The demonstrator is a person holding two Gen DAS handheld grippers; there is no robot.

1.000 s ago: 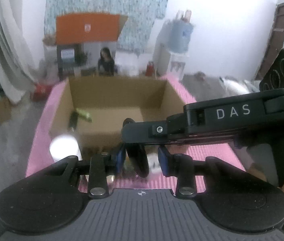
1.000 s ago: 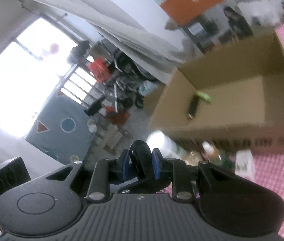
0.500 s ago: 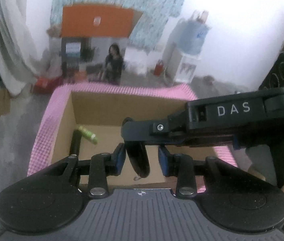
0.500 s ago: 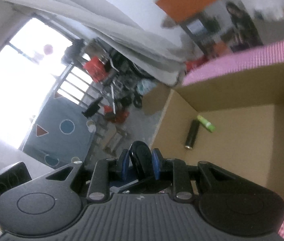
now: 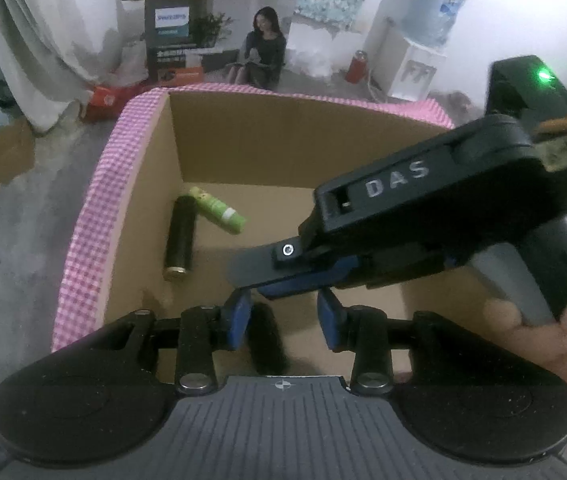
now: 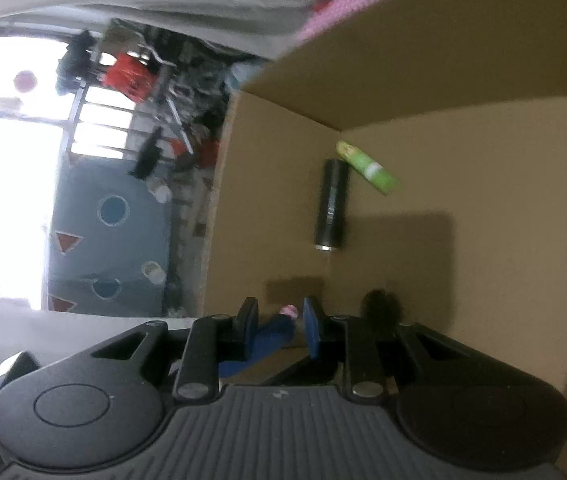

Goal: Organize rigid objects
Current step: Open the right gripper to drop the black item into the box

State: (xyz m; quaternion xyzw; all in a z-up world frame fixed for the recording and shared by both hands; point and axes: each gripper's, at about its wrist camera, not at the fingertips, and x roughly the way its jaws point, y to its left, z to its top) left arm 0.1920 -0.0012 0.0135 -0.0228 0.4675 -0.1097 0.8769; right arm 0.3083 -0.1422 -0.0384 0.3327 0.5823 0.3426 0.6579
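Watching from the side, I saw both pairs of fingers spread apart over the open box, neither clamped on anything. Between the pads of the left gripper (image 5: pixel 283 316), just beside its left pad, showed a dark blurred shape (image 5: pixel 267 336); I could not tell whether it was a loose item or only shadow. The right gripper (image 6: pixel 279 324) reached in across the left one from the right, its fingers just above and ahead of the left pads, and near its right finger a fuzzy dark blob (image 6: pixel 379 308) showed against the cardboard, just as hard to name. Further out, on the floor of the cardboard box (image 5: pixel 263 140), a black tube (image 5: pixel 179 240) lay lengthwise near the left wall, with a green tube (image 5: pixel 217 210) slanting off its far end, the two touching or nearly so, well ahead and left of both sets of fingers. A pink checked cloth (image 5: pixel 95 216) lay under the box. To my eye this was the drop-off, and it would go best with the grippers lifted straight up and away from each other without knocking the box walls.
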